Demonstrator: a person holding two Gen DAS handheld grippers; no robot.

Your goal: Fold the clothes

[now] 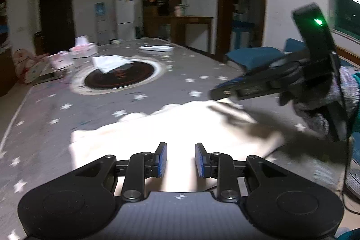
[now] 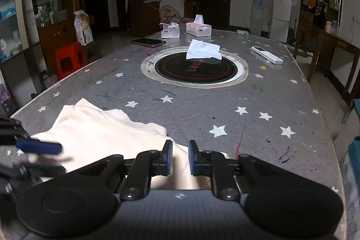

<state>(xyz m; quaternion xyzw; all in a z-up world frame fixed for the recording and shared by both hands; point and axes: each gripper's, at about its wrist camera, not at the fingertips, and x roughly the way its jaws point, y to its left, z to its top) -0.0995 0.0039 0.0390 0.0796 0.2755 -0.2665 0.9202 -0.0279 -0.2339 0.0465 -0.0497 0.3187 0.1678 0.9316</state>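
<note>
A cream garment lies crumpled on the near part of the grey star-patterned table. My left gripper hovers over the garment's near edge. It is open, with the cloth showing below the gap and nothing pinched. My right gripper is over the garment's right corner. Its blue pads stand a narrow gap apart and press on nothing. In the left wrist view the right gripper comes in from the right in a gloved hand. One blurred blue left finger shows in the right wrist view.
A round black hotplate is set in the table's middle, with a white tissue on it. Farther back lie a remote, a tissue box, a white bag and a tablet. A red stool stands left of the table, a blue chair to its right.
</note>
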